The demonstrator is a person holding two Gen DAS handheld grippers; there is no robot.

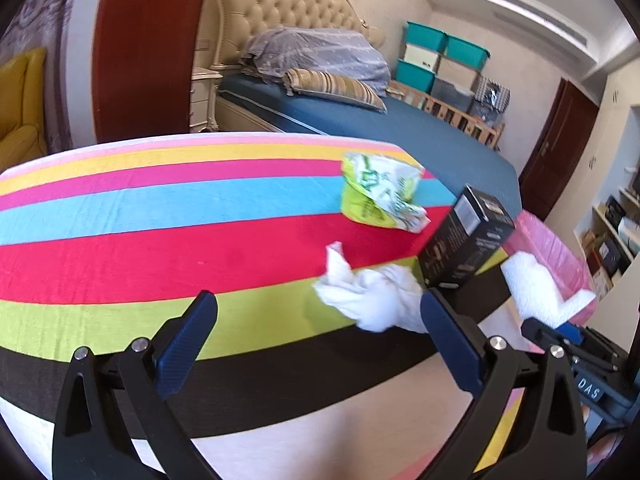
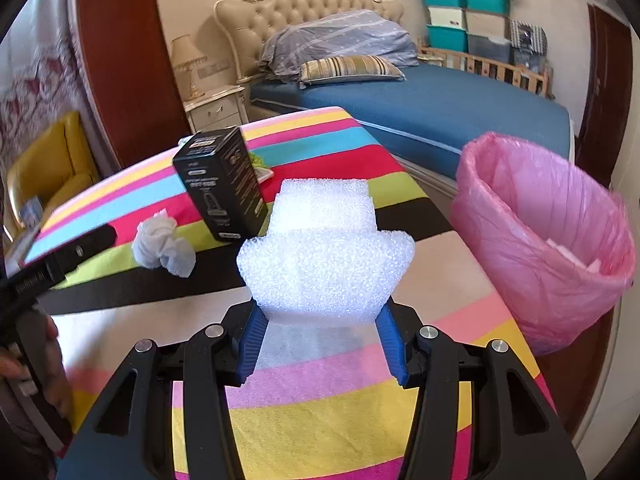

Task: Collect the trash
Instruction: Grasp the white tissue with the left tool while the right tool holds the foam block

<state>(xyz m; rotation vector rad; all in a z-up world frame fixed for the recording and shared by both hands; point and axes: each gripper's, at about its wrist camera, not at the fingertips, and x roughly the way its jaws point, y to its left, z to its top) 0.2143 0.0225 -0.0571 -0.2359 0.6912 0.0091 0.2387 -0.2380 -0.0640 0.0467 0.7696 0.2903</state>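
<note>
My right gripper [image 2: 320, 312] is shut on a white foam piece [image 2: 326, 256] and holds it above the striped table [image 2: 340, 400], left of the pink-lined trash bin [image 2: 544, 236]. The same foam piece [image 1: 536, 284] shows at the right of the left wrist view, in front of the bin [image 1: 552, 248]. My left gripper [image 1: 320, 316] stands open over the table [image 1: 160, 232], its right finger beside a crumpled white tissue [image 1: 372, 292]. A black box [image 1: 468, 236] stands upright behind the tissue. A crumpled green and white wrapper [image 1: 380, 192] lies farther back.
The tissue [image 2: 164, 248] and black box [image 2: 224, 184] sit left of the foam in the right wrist view. A person's hand [image 2: 52, 360] holds the left gripper at the lower left. A blue bed [image 2: 440, 108] lies beyond the table, a yellow chair [image 2: 52, 168] to the left.
</note>
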